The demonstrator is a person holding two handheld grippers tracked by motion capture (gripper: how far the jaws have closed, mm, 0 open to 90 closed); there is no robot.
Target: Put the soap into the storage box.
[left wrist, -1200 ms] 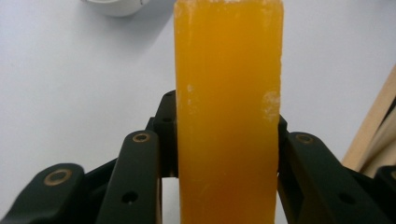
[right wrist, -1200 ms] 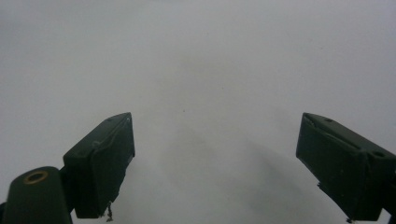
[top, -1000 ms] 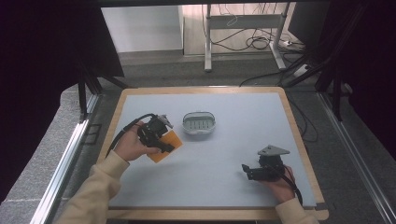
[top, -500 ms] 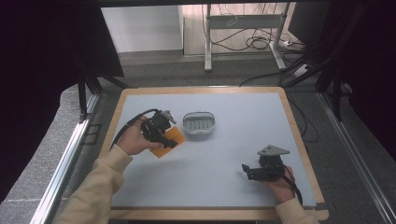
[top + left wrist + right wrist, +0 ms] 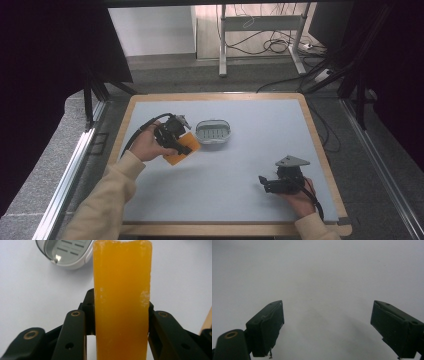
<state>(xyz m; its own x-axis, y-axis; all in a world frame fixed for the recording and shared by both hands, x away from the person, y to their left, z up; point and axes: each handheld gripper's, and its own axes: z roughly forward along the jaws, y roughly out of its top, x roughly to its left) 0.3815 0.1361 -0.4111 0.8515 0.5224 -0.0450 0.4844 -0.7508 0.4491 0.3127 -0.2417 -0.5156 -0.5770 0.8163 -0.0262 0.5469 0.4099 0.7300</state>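
The left claw (image 5: 181, 143) grips an orange soap bar (image 5: 122, 297) by its long sides, its long axis running out along the jaws toward the white slotted soap dish (image 5: 213, 131) just right of it, centre-left. The right claw (image 5: 265, 182), lower right, gapes wide over bare counter (image 5: 240, 200). No legible writing.

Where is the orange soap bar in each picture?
High view: the orange soap bar sits left of centre, gripped by the left gripper, just left of the grey soap dish.
Left gripper view: it stands tall in the middle, between the black fingers.
Right gripper view: not in it.
Shared landmark: the grey soap dish, top left in the left gripper view.
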